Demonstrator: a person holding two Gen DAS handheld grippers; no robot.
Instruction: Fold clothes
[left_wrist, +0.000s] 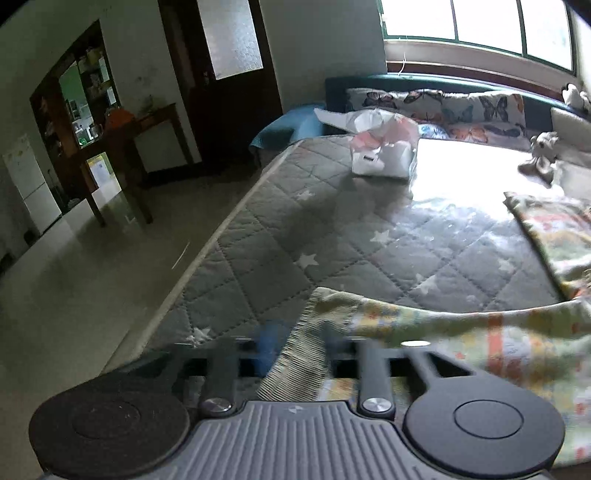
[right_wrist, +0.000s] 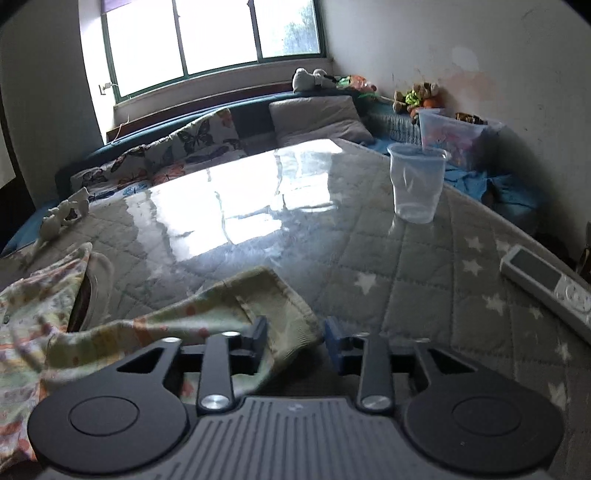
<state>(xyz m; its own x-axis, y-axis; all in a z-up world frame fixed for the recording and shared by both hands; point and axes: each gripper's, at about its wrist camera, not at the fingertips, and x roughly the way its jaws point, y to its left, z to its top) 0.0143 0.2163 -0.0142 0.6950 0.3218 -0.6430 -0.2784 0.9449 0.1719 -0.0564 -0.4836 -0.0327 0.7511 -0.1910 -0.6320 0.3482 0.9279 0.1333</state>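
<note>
Quilted bed (right_wrist: 424, 295) | both fingers apart around garment (right_wrist: 236, 306) | cup (right_wrist: 417, 184) right view only

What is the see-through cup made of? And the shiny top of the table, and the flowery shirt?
The cup looks like thin clear plastic: you see the cover through it, and its wall looks a bit dented. The table top seems to be glass or clear plastic over a quilted star cloth, since it mirrors the window. The shirt looks like soft knitted cotton, with a ribbed cuff.
</note>
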